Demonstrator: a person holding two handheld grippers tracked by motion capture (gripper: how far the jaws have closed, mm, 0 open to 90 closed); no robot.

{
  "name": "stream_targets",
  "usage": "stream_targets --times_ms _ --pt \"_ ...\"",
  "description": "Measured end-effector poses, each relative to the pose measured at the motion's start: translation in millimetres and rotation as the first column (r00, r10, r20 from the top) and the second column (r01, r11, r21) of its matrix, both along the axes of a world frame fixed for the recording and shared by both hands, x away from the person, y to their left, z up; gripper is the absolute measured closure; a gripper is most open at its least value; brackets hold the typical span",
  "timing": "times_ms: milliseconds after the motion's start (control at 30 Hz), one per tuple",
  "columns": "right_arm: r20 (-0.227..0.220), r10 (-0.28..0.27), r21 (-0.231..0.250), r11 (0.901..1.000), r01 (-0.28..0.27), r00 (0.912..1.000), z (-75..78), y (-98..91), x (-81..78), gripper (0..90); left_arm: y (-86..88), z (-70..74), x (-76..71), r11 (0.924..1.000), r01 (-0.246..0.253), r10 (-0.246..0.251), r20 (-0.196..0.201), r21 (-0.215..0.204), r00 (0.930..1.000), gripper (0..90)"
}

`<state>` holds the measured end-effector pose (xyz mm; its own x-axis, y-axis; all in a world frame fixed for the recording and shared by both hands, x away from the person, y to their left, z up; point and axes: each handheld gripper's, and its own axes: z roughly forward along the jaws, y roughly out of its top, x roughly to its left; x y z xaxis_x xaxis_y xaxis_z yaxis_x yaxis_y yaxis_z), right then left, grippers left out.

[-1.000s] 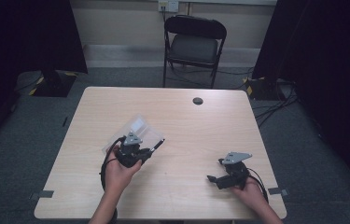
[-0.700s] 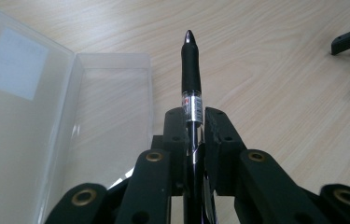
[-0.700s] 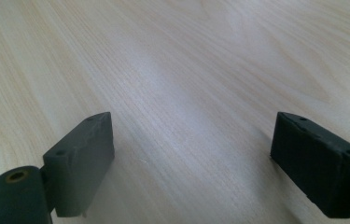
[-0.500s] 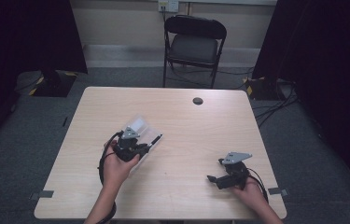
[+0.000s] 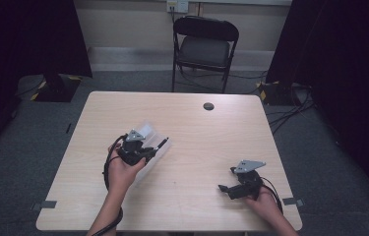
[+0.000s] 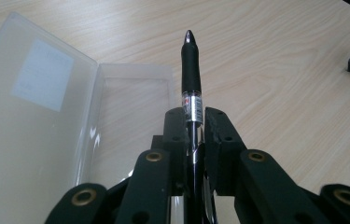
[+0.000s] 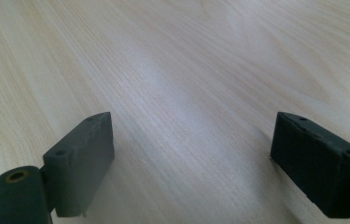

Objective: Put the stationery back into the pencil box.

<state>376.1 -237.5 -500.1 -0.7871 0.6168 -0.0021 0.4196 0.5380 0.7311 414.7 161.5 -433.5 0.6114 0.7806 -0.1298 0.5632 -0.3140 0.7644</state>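
My left gripper (image 6: pixel 195 116) is shut on a black pen (image 6: pixel 190 70), whose tip points forward past the jaws. Beneath it and to its left a clear plastic case (image 6: pixel 37 116) lies open on the table, with a white label on its lid. In the high view the left gripper (image 5: pixel 153 149) hovers over the case (image 5: pixel 146 131) at the table's left middle, and the pen (image 5: pixel 162 143) sticks out to the right. My right gripper (image 5: pixel 229 188) rests near the table's front right corner. Its jaws (image 7: pixel 191 140) stand open over bare wood with nothing between them.
The light wooden table (image 5: pixel 211 142) has a small black round cap (image 5: pixel 208 106) near its far edge. A black folding chair (image 5: pixel 205 46) stands behind the table. Dark curtains hang on both sides, and cables lie on the floor at the right.
My left gripper, still holding the pen, has drifted slightly away from the person, over the case. The right gripper has stayed put.
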Motion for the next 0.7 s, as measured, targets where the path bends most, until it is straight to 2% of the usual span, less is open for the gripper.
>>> stream_targets --times_ms 33,67,100,133,233,267,300,700 --pt "0.000 0.000 0.000 1.0000 0.000 1.0000 0.0 0.0 0.0 12.5 1.0 0.1 1.4 0.9998 0.009 -0.009 -0.001 0.016 1.0000 79.8" --pt "0.000 0.000 0.000 1.0000 0.000 1.0000 0.0 0.0 0.0 12.5 0.7 -0.3 2.2 1.0000 0.003 -0.003 0.000 0.002 1.0000 79.8" --pt "0.000 0.000 0.000 1.0000 0.000 1.0000 0.0 0.0 0.0 12.5 1.5 -0.3 3.5 0.9999 0.008 -0.008 -0.001 0.011 1.0000 79.8" --pt "0.000 0.000 0.000 1.0000 0.000 1.0000 0.0 0.0 0.0 12.5 0.8 -1.2 4.4 1.0000 -0.003 0.003 -0.001 -0.003 1.0000 79.8" --pt "0.000 0.000 0.000 1.0000 0.000 1.0000 0.0 0.0 0.0 12.4 1.2 -0.9 7.4 1.0000 -0.005 0.005 -0.003 0.001 1.0000 79.8" --pt "0.000 0.000 0.000 1.0000 0.000 1.0000 0.0 0.0 0.0 12.5 2.4 -0.7 8.8 0.9998 0.001 -0.001 0.001 0.020 1.0000 79.8" --pt "0.000 0.000 0.000 1.0000 0.000 1.0000 -0.1 0.1 0.0 12.4 1.7 -1.5 9.6 0.9999 -0.015 0.015 -0.001 0.005 0.9999 79.8" --pt "0.000 0.000 0.000 1.0000 0.000 1.0000 0.0 0.0 0.0 12.5 5.5 -15.2 18.4 0.9984 -0.052 0.053 -0.011 0.019 0.9986 79.8"
